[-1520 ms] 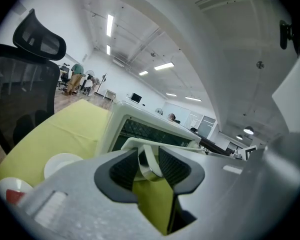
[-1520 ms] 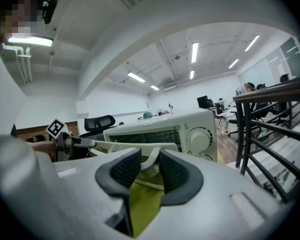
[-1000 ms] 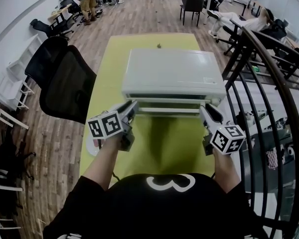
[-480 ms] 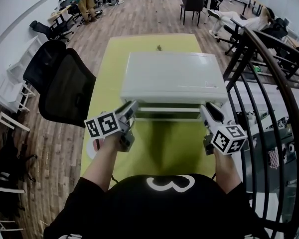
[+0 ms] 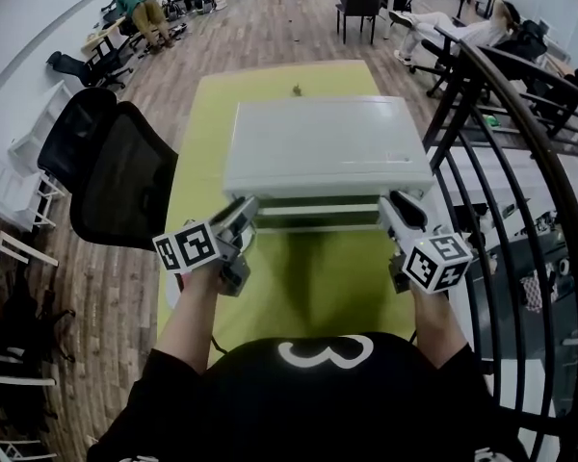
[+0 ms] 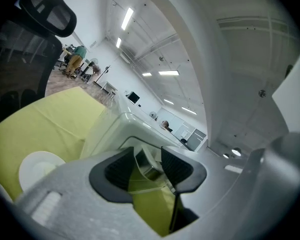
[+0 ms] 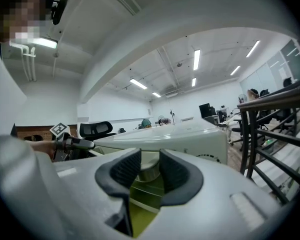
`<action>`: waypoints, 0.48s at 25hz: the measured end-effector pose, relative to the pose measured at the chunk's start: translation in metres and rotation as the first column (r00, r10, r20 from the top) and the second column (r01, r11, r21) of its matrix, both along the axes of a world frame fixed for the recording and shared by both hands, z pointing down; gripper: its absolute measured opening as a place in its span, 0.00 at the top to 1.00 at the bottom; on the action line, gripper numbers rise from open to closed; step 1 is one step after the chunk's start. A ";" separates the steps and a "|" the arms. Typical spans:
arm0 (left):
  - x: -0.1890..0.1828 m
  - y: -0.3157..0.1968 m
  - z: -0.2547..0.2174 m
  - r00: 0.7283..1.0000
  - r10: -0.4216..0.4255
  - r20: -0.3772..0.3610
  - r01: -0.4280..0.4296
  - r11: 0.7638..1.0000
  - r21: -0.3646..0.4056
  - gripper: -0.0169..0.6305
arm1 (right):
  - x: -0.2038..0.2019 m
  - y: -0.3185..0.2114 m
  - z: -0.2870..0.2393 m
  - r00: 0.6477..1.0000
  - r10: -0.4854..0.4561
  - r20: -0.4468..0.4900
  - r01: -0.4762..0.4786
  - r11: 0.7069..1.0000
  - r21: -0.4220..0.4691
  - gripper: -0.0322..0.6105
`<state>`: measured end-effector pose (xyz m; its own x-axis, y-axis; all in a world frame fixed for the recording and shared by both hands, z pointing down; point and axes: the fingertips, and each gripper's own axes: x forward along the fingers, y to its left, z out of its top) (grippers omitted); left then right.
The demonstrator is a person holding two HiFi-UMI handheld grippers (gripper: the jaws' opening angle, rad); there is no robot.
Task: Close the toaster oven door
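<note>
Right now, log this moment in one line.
door ajar | left gripper at door's left end, fingers opening, door edge between them | right gripper at right end, fingers apart

Both forearms were stretched forward, side by side. The jaws of the left gripper (image 5: 246, 206) were being opened, with the front edge of the toaster oven (image 5: 323, 147) between them, unpressed. The jaws of the right gripper (image 5: 391, 204) were held apart.

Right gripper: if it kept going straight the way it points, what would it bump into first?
Most likely the toaster oven. Its front shows straight ahead through the open jaws of the right gripper. How near it is remains hard to judge.
</note>
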<state>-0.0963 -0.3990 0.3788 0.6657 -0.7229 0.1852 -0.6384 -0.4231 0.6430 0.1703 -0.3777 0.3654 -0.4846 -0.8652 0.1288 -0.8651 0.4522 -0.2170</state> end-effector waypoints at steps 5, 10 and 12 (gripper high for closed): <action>-0.001 0.012 -0.013 0.999 -0.009 0.043 0.006 0.996 0.085 0.64 | 0.008 0.008 -0.006 1.000 0.022 -0.018 -0.022 1.000 0.009 0.77; -0.002 0.041 -0.032 0.985 -0.084 0.150 0.051 0.976 0.211 0.63 | 0.009 0.040 -0.009 1.000 -0.004 0.000 0.004 1.000 -0.005 0.77; 0.004 0.058 -0.040 0.975 -0.101 0.196 0.049 0.966 0.253 0.64 | 0.001 0.057 -0.012 0.999 -0.052 0.007 0.052 0.999 -0.007 0.79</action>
<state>-0.0920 -0.3407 0.3391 0.5739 -0.8096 0.1230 -0.7817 -0.4968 0.3770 0.1717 -0.3205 0.3538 -0.5295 -0.8381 0.1313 -0.8392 0.4948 -0.2257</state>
